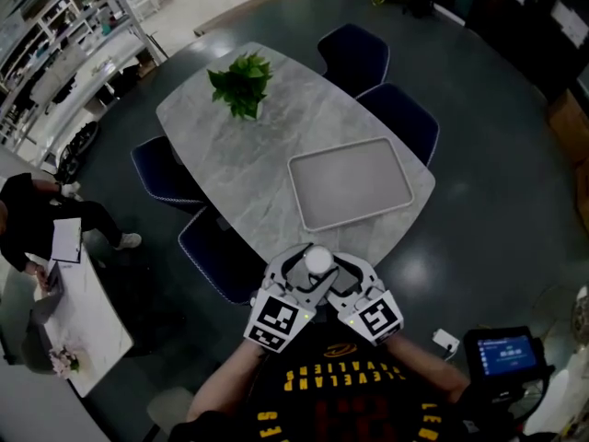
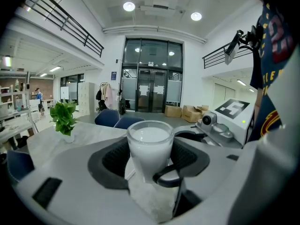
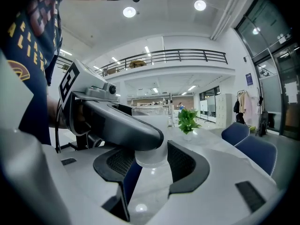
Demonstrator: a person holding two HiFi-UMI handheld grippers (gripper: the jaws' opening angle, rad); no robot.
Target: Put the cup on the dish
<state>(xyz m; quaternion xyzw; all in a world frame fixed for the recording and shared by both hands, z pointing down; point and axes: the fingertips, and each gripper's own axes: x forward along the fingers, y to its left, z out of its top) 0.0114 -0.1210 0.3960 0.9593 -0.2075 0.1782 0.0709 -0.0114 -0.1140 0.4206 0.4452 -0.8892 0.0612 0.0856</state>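
A frosted white cup (image 1: 318, 261) is at the near edge of the marble table (image 1: 248, 164), and both grippers meet around it. My left gripper (image 1: 308, 274) closes on the cup's upper part (image 2: 150, 144), its pads (image 2: 112, 158) against both sides. My right gripper (image 1: 333, 276) closes lower down, on the cup's base (image 3: 151, 156). One right jaw crosses in front of the cup's foot in the left gripper view. One left jaw crosses over the cup's top in the right gripper view. The pale rectangular dish (image 1: 350, 184) lies empty on the table beyond the cup.
A potted green plant (image 1: 242, 83) stands at the table's far end. Dark blue chairs (image 1: 398, 118) line both long sides. A person (image 1: 37, 219) sits at a white desk (image 1: 78, 330) to the left. A small screen (image 1: 504, 353) glows at lower right.
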